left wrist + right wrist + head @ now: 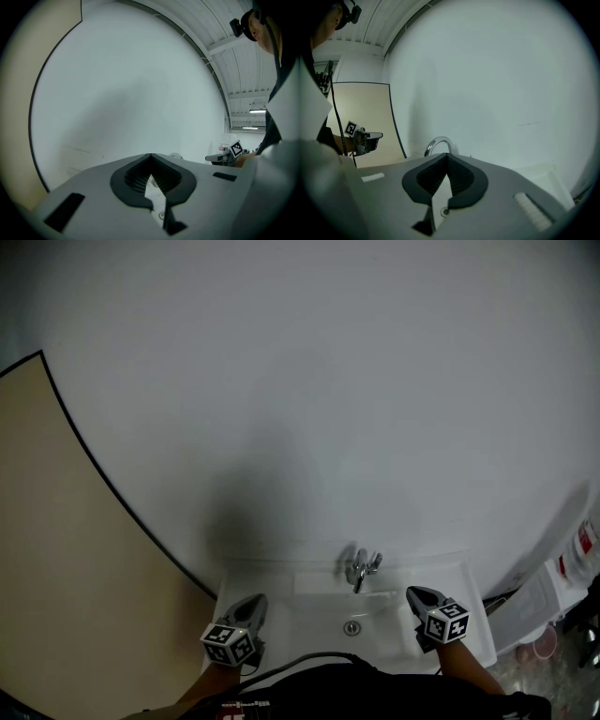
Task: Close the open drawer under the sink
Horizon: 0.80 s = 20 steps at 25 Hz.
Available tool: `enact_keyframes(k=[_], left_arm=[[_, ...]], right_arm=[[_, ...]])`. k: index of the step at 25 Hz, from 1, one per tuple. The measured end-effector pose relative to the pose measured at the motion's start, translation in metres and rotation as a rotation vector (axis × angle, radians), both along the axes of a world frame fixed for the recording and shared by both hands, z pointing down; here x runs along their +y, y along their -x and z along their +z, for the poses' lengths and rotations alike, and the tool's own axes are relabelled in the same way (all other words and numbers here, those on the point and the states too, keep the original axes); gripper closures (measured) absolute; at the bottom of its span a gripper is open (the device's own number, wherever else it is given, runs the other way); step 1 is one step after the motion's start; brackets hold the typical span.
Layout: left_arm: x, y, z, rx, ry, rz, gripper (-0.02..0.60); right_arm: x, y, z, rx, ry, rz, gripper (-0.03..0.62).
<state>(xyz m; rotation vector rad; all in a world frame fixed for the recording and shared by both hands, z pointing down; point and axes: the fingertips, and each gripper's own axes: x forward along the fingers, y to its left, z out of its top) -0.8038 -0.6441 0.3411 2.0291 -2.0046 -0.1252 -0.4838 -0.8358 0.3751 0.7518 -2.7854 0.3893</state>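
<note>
The left hand-held gripper (253,606) hangs over the left rim of the white sink (469,615), and the right hand-held gripper (419,596) over the right rim, so the basin lies between the two. Both point at the white wall (309,409) beyond.

In the left gripper view, the left hand-held gripper (150,155) has its jaws pressed together, with the tips meeting and nothing between them. In the right gripper view, the right hand-held gripper (446,154) is also pressed together and empty.

The chrome faucet (361,570) stands ahead of the right hand-held gripper and to its left, and its curved spout (438,143) rises just past that gripper's tips. The drain (352,627) sits low in the basin, about midway between the two tools.

The drawer under the sink shows in no view; it is below the basin and out of sight of all three cameras.

A beige panel (66,549) with a dark edge lies to the left of the left hand-held gripper.

The only print on the tools is the black-and-white square pattern on each marker cube (228,643), which carries no letters. Well to the right of the right hand-held gripper stands a white container (583,545) with a red label, whose writing is too small to read.
</note>
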Motion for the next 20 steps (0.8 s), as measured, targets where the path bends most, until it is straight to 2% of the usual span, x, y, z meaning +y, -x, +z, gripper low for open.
enact_keyframes(k=[6,20], left_arm=[[-0.004,-0.006,0.005,0.027,-0.018,0.022,0.583],[-0.002,-0.002,0.009,0.035,-0.001,0.003,0.583]], right_arm=[[0.002,-0.002,0.004,0.040,-0.016,0.004,0.595],[0.002,0.006,0.009,0.068,-0.018,-0.020,0.595]])
